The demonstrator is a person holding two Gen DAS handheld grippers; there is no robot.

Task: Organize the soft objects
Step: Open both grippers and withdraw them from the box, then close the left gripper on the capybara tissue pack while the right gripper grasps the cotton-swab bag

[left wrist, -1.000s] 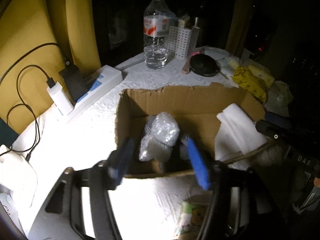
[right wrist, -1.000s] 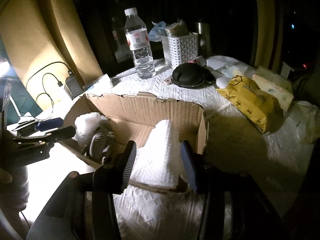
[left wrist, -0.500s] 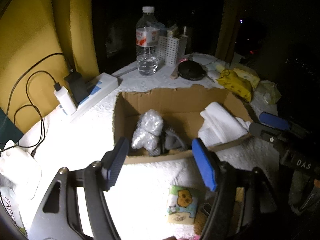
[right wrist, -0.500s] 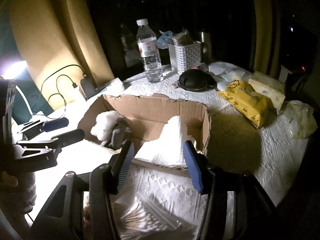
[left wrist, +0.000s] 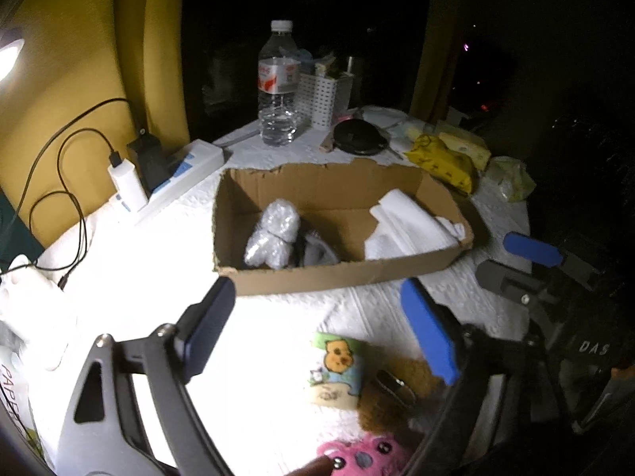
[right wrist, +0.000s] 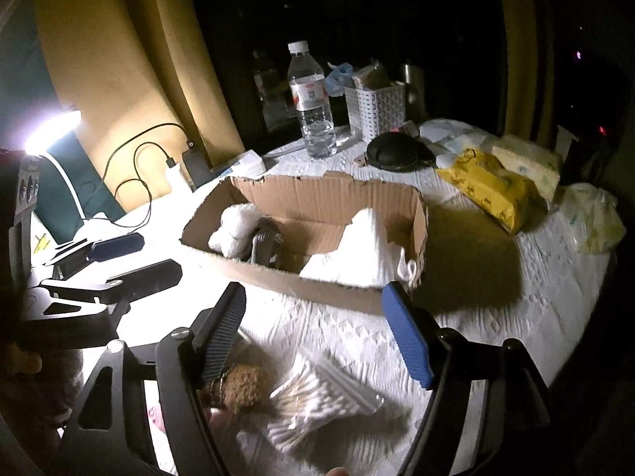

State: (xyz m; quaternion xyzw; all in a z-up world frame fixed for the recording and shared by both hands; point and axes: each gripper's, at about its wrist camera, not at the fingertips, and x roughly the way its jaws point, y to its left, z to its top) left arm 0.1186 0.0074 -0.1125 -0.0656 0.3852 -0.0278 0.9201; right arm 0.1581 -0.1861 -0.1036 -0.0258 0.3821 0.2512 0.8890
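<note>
the left gripper (left wrist: pixel 317 329) has nothing between its fingers and its jaws are opening at this moment. the right gripper (right wrist: pixel 317 329) is the same: empty, with the jaws opening. both hang above the near part of the table (left wrist: pixel 139 277), in front of the cardboard box (left wrist: pixel 341 273).

under the left gripper lies a small cartoon tissue pack (left wrist: pixel 337 369), and just beside it a brown fuzzy thing (left wrist: pixel 397 396). a pink plush toy (left wrist: pixel 365 456) shows at the bottom edge. under the right gripper lies a clear bag of cotton swabs (right wrist: pixel 317 404), touching the same brown fuzzy thing.

inside the box, a roll of bubble wrap (left wrist: pixel 274 234) stands at the left end with a grey mesh thing (left wrist: pixel 317 254) leaning beside it, and a folded white cloth (left wrist: pixel 408 226) rests at the right end against the wall. the middle of the box floor is free.

i think all the loose things are light and soft. the tissue pack will squash a little, so it is best to take it across its short sides. the swab bag is slippery plastic and may slide; a hold at the thick middle seems safer than at the thin corner. the plush toy can be pinched almost anywhere on its body.

further away stand a water bottle (left wrist: pixel 278 83), a white basket (left wrist: pixel 323 95) and a yellow pack (left wrist: pixel 440 162).
</note>
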